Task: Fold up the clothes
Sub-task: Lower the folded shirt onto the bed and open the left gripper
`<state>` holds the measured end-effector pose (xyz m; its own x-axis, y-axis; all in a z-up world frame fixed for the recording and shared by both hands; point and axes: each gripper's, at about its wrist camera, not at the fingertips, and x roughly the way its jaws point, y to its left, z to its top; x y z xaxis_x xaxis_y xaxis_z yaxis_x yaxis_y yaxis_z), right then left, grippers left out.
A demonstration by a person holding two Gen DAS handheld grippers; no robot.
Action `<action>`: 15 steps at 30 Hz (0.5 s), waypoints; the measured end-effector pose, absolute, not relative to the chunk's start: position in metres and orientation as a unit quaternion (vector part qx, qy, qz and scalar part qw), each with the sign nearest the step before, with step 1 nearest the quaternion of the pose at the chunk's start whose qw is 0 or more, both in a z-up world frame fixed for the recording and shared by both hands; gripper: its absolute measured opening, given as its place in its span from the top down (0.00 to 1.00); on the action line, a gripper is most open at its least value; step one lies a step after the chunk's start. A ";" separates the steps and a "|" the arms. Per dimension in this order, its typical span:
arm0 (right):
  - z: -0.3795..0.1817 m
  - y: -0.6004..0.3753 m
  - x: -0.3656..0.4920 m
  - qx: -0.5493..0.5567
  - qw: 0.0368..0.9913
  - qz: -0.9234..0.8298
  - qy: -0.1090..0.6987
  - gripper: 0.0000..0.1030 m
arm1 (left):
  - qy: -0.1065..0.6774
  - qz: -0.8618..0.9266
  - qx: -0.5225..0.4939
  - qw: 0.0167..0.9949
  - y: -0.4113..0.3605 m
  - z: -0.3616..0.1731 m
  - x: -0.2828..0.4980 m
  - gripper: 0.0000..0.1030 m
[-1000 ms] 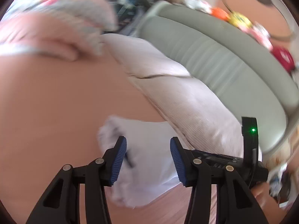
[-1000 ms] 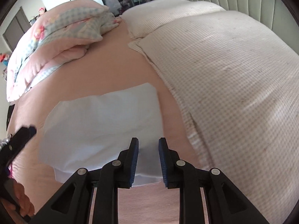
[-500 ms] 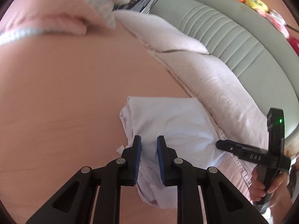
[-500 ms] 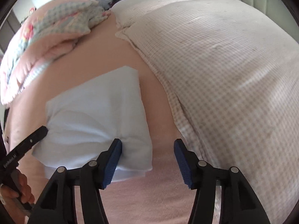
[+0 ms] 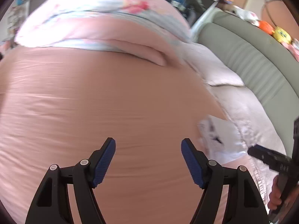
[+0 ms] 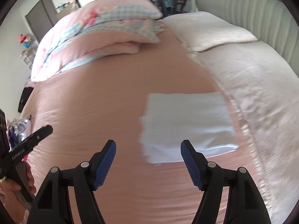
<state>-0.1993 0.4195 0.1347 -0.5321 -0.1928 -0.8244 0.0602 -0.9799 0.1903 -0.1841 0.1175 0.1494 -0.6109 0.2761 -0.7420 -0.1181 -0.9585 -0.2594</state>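
White folded garment [image 6: 187,125] lies flat on pink bed sheet [image 6: 112,102], centre-right of right wrist frame, beside pillow [image 6: 261,97]. Left gripper [image 5: 148,160] and right gripper [image 6: 148,160] jaws opening, nothing between. Fold looks finished; next likely fetch clothes pile [image 6: 18,128], left edge.

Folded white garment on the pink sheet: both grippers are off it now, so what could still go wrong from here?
The folded white garment lies close beside the pillow's frilled edge, so a later nudge there might skew the stack. Its near left layers look slightly uneven and could splay. The left gripper and the right gripper are both opening with nothing between the jaws; the views are blurred, so a low pass might catch the sheet.
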 end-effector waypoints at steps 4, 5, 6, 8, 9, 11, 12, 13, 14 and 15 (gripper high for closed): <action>0.148 0.351 -0.194 0.484 0.088 -0.870 -0.043 0.10 | -0.110 0.896 -0.422 0.077 0.058 0.172 -0.175 0.22; 0.152 0.337 -0.192 0.485 0.090 -0.869 -0.041 0.07 | -0.111 0.897 -0.422 0.072 0.052 0.176 -0.173 0.22; 0.158 0.327 -0.188 0.483 0.091 -0.870 -0.045 0.05 | -0.110 0.898 -0.421 0.066 0.044 0.180 -0.170 0.20; 0.169 0.309 -0.180 0.476 0.094 -0.873 -0.054 0.00 | -0.108 0.899 -0.421 0.055 0.031 0.185 -0.163 0.19; 0.176 0.298 -0.175 0.474 0.091 -0.874 -0.053 0.00 | -0.105 0.899 -0.421 0.051 0.028 0.187 -0.159 0.19; 0.191 0.279 -0.166 0.467 0.085 -0.879 -0.043 0.00 | -0.095 0.905 -0.413 0.042 0.026 0.195 -0.149 0.19; 0.199 0.271 -0.162 0.460 0.082 -0.883 -0.034 0.00 | -0.088 0.908 -0.409 0.035 0.027 0.198 -0.144 0.18; 0.208 0.263 -0.157 0.454 0.079 -0.887 -0.026 0.00 | -0.072 0.911 -0.406 0.016 0.027 0.204 -0.139 0.18; 0.218 0.253 -0.151 0.442 0.073 -0.894 -0.015 0.00 | -0.052 0.913 -0.404 -0.008 0.025 0.209 -0.132 0.18; 0.227 0.246 -0.144 0.431 0.070 -0.899 -0.007 0.00 | -0.032 0.915 -0.401 -0.030 0.022 0.215 -0.123 0.18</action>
<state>-0.1439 0.2461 0.2273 -0.6179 -0.1316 -0.7752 0.1202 -0.9901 0.0723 -0.1229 0.0218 0.2148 -0.6764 -0.0299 -0.7359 0.0812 -0.9961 -0.0341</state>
